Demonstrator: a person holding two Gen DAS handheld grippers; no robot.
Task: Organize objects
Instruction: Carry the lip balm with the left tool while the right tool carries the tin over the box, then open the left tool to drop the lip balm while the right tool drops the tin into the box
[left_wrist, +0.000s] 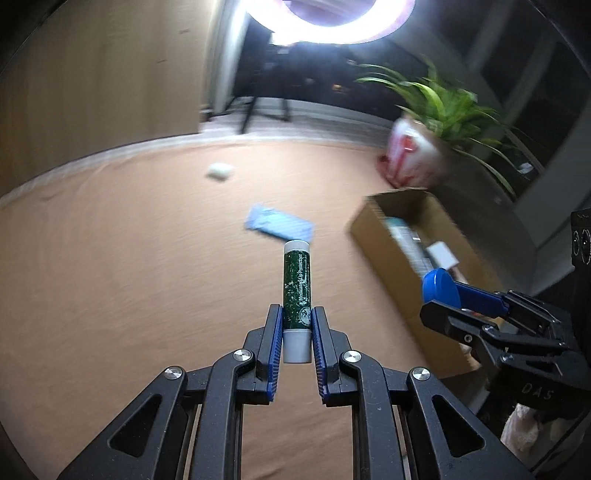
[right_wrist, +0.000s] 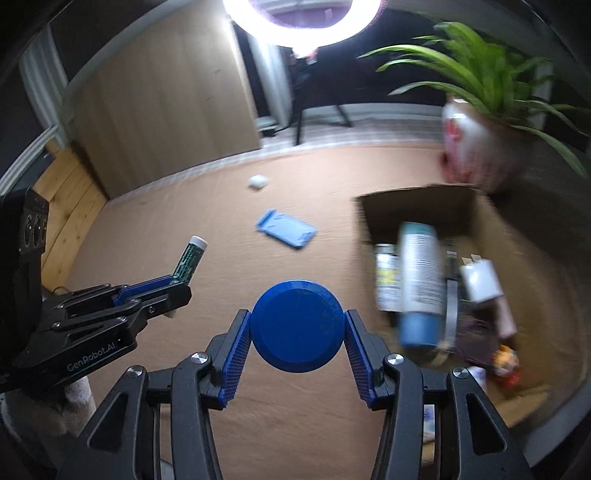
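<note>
My left gripper (left_wrist: 297, 314) is shut on a green lip balm tube (left_wrist: 296, 291) with white ends, held above the tan table; the tube (right_wrist: 191, 261) and that gripper (right_wrist: 177, 282) also show at the left of the right wrist view. My right gripper (right_wrist: 298, 321) is shut on a round blue tin (right_wrist: 298, 325), gripped by its edges; the tin (left_wrist: 441, 288) shows at the right of the left wrist view. An open cardboard box (right_wrist: 484, 214) to the right holds a light blue tube (right_wrist: 421, 284) and other items. On the table lie a light blue flat case (right_wrist: 286, 229) and a small white object (right_wrist: 257, 181).
A potted plant (right_wrist: 480, 147) in a white and red pot stands behind the box (left_wrist: 384, 236). A ring light (right_wrist: 301, 22) glares at the top. Wooden panels (right_wrist: 166, 110) rise behind the table's far edge. Both views are motion-blurred.
</note>
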